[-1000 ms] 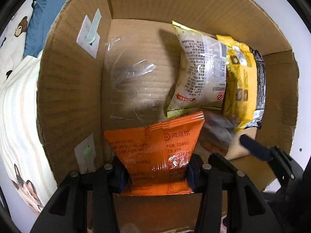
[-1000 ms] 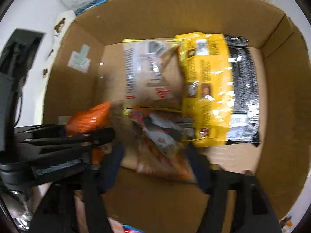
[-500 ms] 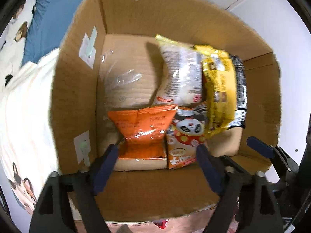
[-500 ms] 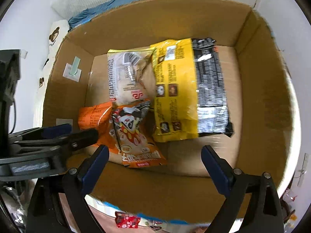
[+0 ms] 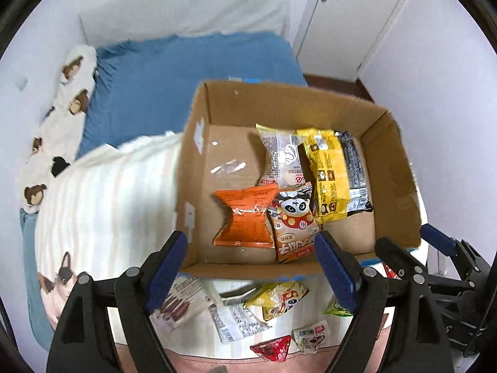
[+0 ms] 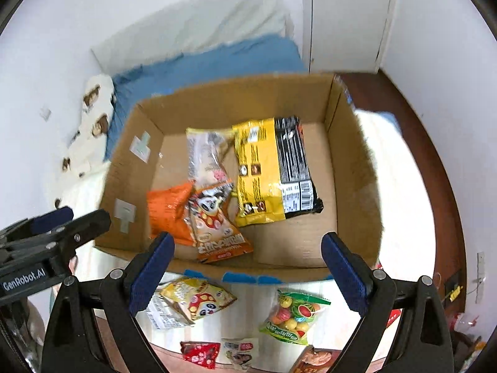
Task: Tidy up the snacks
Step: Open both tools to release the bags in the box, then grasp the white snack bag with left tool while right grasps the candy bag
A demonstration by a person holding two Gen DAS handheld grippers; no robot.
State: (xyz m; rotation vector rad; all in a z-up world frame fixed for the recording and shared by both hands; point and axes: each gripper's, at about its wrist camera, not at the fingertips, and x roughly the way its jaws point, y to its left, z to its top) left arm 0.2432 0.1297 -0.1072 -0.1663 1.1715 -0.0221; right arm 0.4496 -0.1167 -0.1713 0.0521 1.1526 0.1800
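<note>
Both grippers, left gripper (image 5: 251, 259) and right gripper (image 6: 247, 261), hang with jaws spread, gripping nothing. Orange packet (image 5: 247, 216) and panda packet (image 5: 293, 223) lie mid-frame inside the cardboard box (image 5: 400, 168). More snacks sit on the bed along the bottom edge.

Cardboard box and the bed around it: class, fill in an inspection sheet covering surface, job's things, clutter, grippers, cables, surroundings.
Surface: striped bedspread.
Job's things: cardboard box holds orange packet, panda packet, white packet, yellow-black packet; candy bag and other snacks lie outside.
Clutter: nothing seen.
Grippers: left gripper and right gripper open, empty, jaws wide.
Cables: nothing seen.
Surroundings: blue sheet, white door.
</note>
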